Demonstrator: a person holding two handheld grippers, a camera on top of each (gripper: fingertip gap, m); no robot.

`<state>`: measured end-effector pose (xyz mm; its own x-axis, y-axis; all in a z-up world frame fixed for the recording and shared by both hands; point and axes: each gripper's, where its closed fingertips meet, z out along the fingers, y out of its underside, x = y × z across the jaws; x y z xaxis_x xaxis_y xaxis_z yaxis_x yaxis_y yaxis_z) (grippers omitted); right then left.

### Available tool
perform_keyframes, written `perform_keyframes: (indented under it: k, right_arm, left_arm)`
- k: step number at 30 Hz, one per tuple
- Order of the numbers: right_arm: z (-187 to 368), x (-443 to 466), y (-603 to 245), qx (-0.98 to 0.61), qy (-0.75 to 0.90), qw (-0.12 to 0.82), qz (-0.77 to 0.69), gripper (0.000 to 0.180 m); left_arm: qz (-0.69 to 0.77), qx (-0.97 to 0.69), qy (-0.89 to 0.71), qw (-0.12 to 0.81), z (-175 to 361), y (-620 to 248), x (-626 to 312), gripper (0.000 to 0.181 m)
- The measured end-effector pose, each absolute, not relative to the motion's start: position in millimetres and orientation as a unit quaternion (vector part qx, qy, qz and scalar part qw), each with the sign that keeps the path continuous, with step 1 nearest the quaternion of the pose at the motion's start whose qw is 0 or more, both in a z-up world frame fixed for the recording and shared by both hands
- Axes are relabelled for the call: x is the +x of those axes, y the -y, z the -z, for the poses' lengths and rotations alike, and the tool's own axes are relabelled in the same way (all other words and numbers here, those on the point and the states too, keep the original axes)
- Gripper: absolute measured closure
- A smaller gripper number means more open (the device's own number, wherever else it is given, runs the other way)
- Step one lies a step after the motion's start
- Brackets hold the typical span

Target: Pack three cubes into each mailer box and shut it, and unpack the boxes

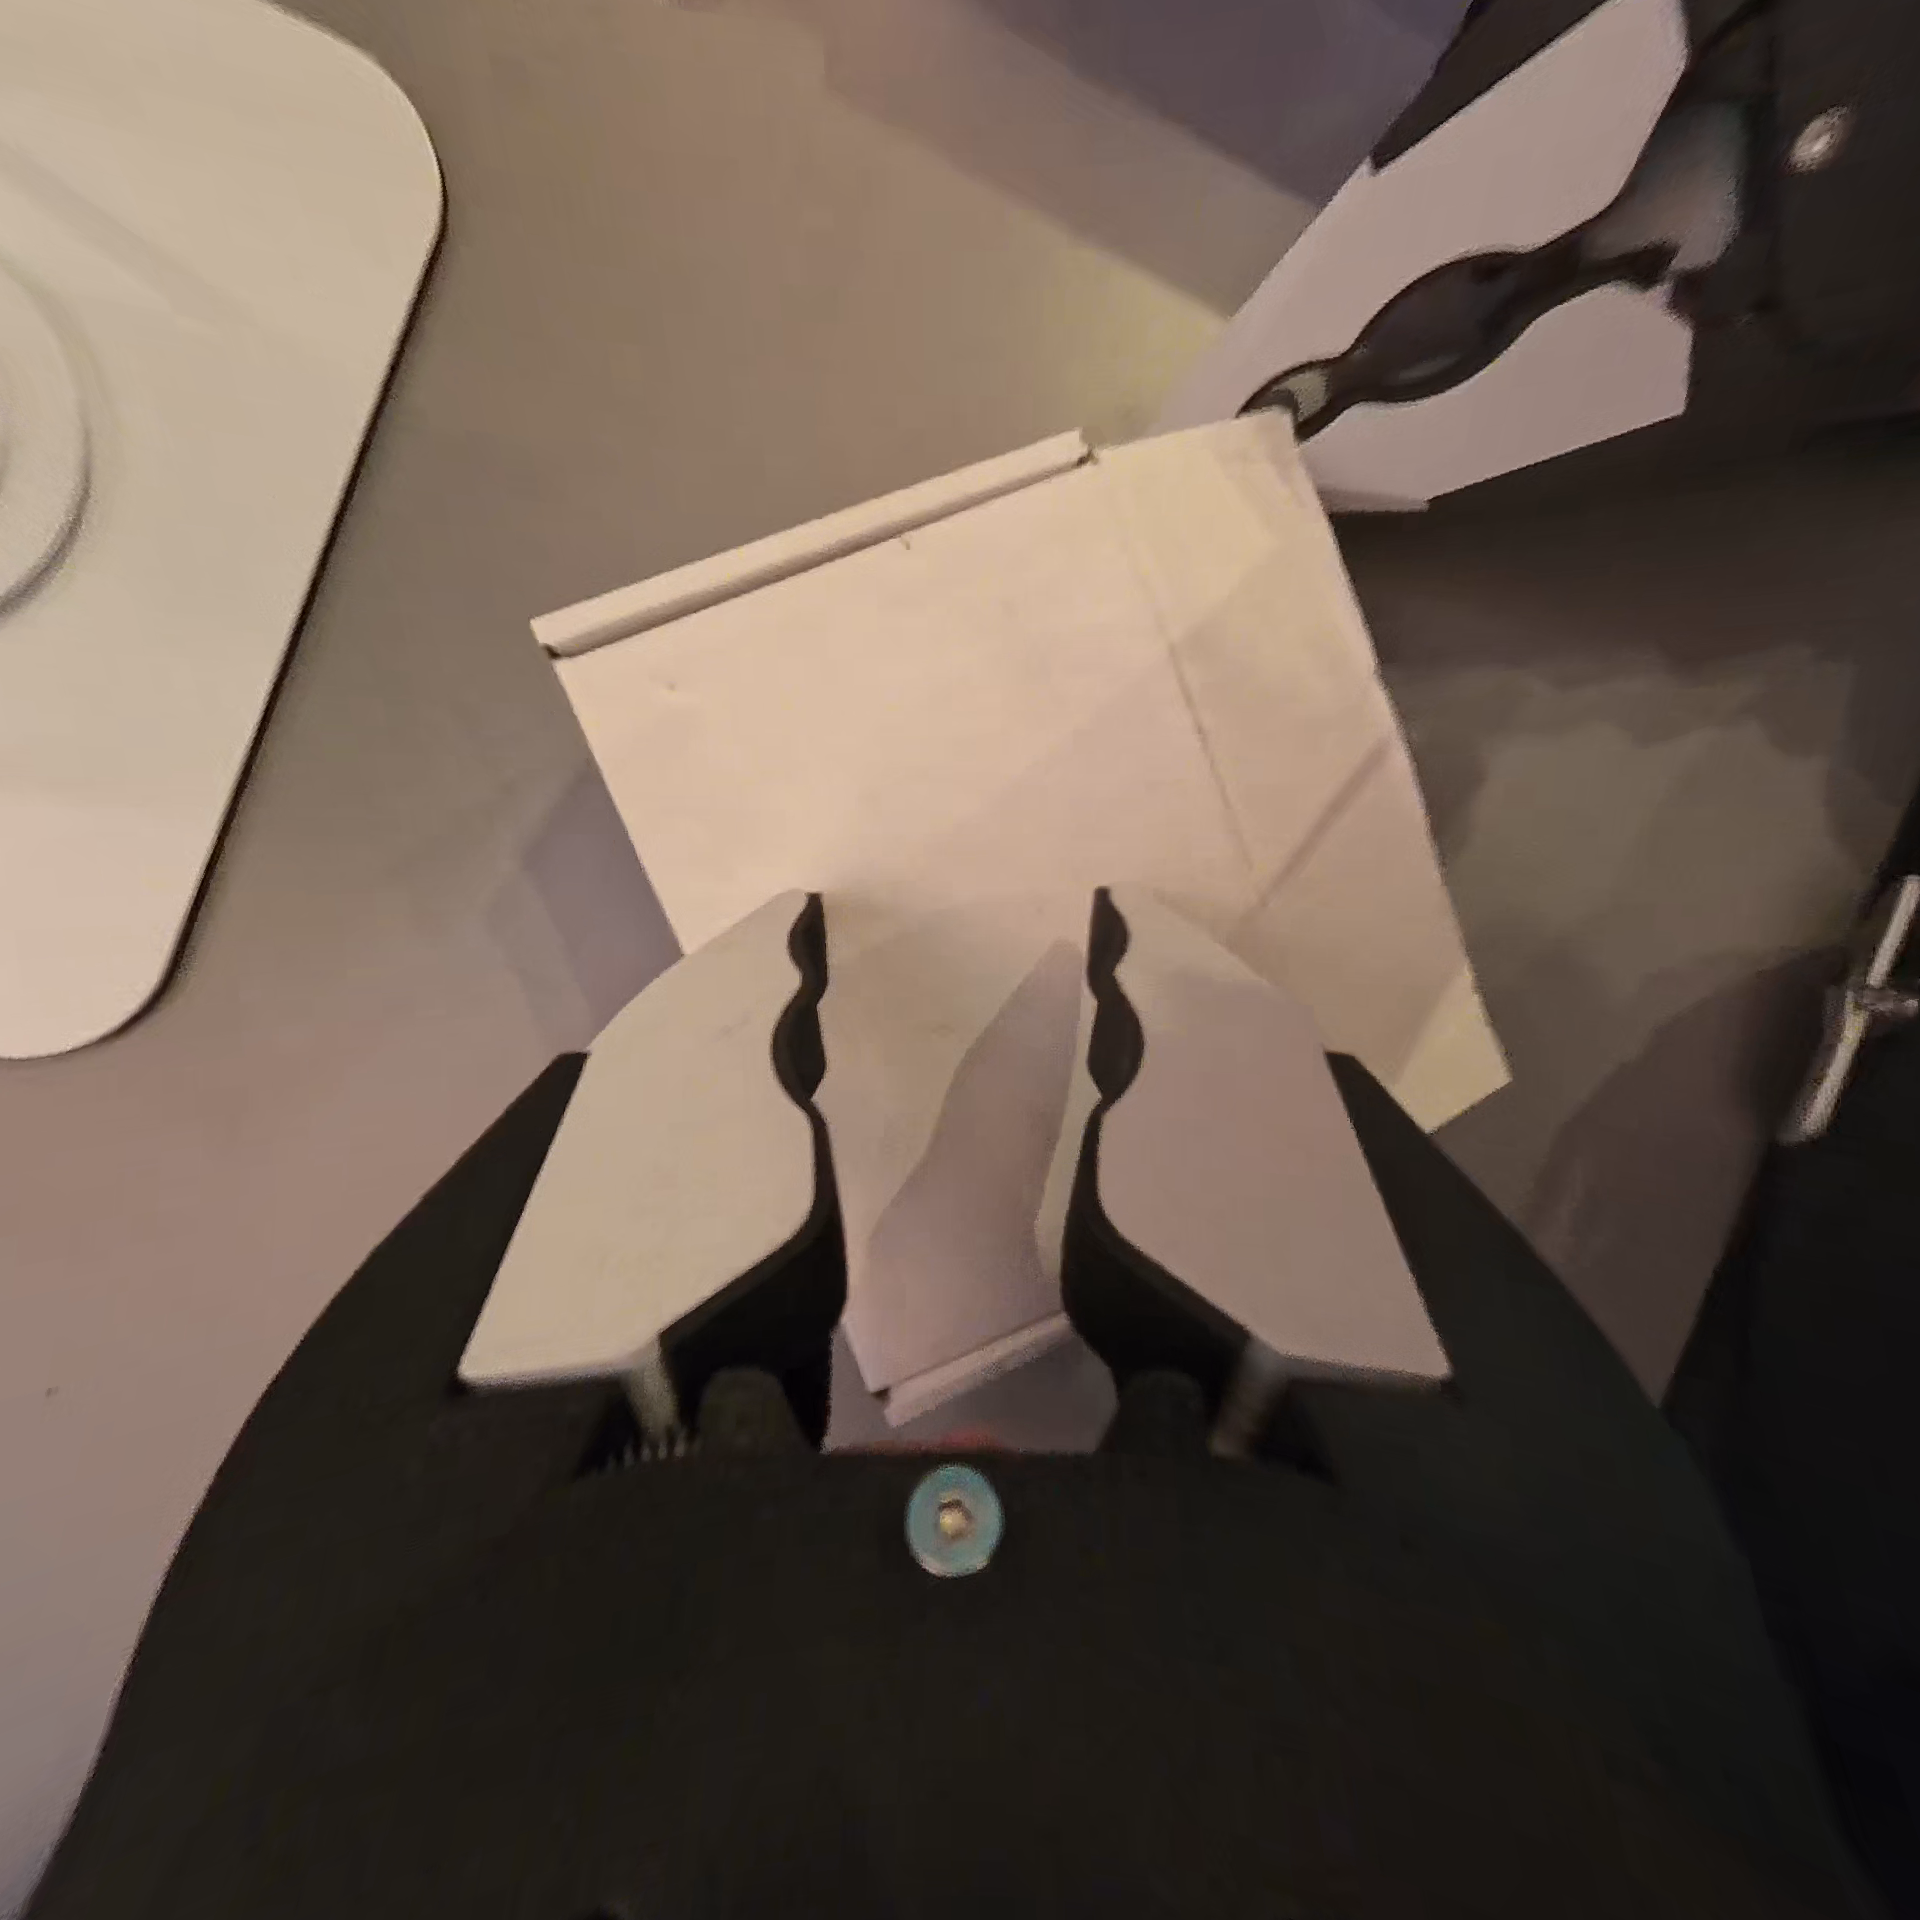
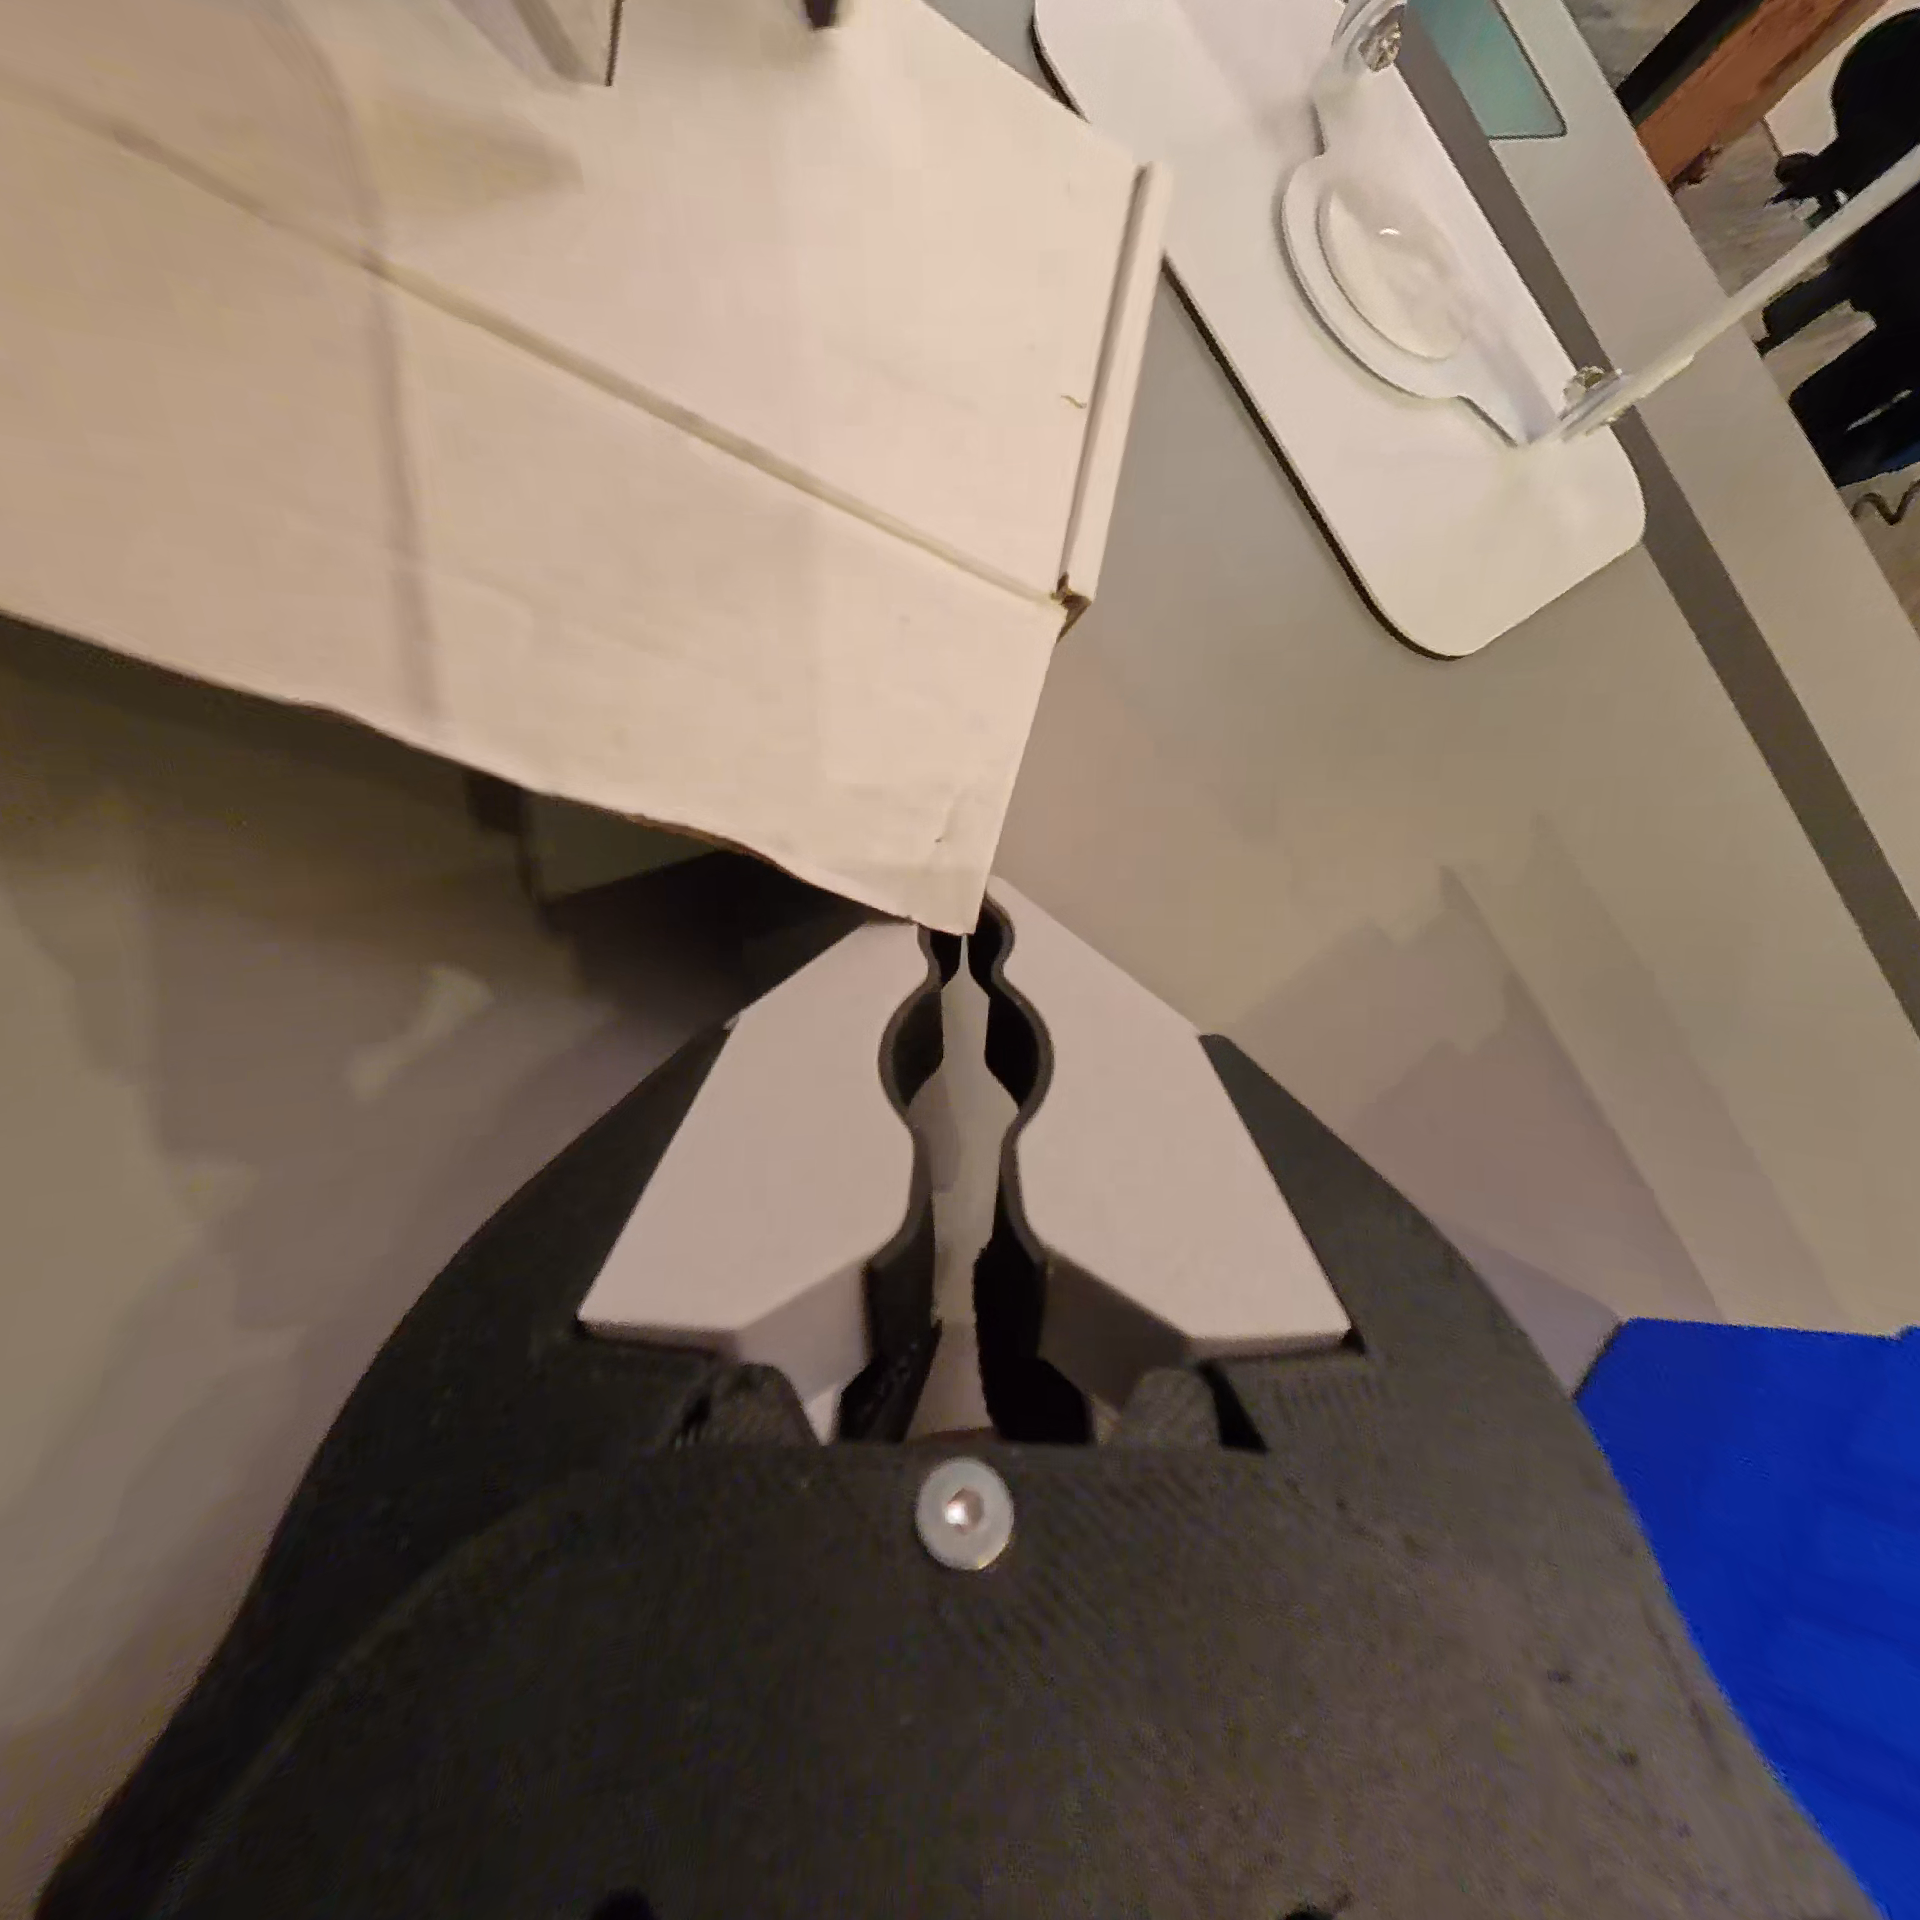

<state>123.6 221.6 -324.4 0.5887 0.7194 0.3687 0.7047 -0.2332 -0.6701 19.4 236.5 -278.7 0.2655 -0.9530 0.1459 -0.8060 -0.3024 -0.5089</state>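
Note:
A white cardboard mailer box (image 1: 935,748) lies on the grey table, its lid panel facing up. My left gripper (image 1: 956,914) is open at the box's near edge, its fingers on either side of a folded side flap (image 1: 966,1195). My right gripper (image 2: 954,940) is shut, and its tips pinch the very corner of the lid's front flap (image 2: 727,623), which stands a little above the table. It also shows in the left wrist view (image 1: 1283,400) at the box's far right corner. No cubes are in view.
A white rounded board (image 1: 156,520) lies left of the box and also shows in the right wrist view (image 2: 1455,499), carrying a clear plastic holder (image 2: 1392,281). A blue object (image 2: 1766,1558) is near my right gripper. The table edge (image 2: 1714,582) runs on the right.

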Motion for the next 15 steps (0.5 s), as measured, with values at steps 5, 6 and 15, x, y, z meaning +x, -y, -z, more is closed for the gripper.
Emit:
perform_keyframes:
  k: [5, 6, 15]
  right_arm:
    - [325.2, 119.9, -219.1, -0.788, 0.449, 0.419, -0.035, 0.180]
    - [324.6, 118.9, -217.9, -0.788, 0.451, 0.417, -0.038, 0.180]
    - [325.6, 113.3, -212.7, -0.789, 0.453, 0.410, -0.064, 0.180]
  left_arm:
    - [0.204, -0.775, -0.572, 0.177, 281.8, -235.4, 17.6, 0.130]
    - [0.203, -0.774, -0.571, 0.182, 282.2, -235.9, 16.8, 0.131]
    - [0.196, -0.771, -0.573, 0.199, 283.9, -234.7, 14.6, 0.130]
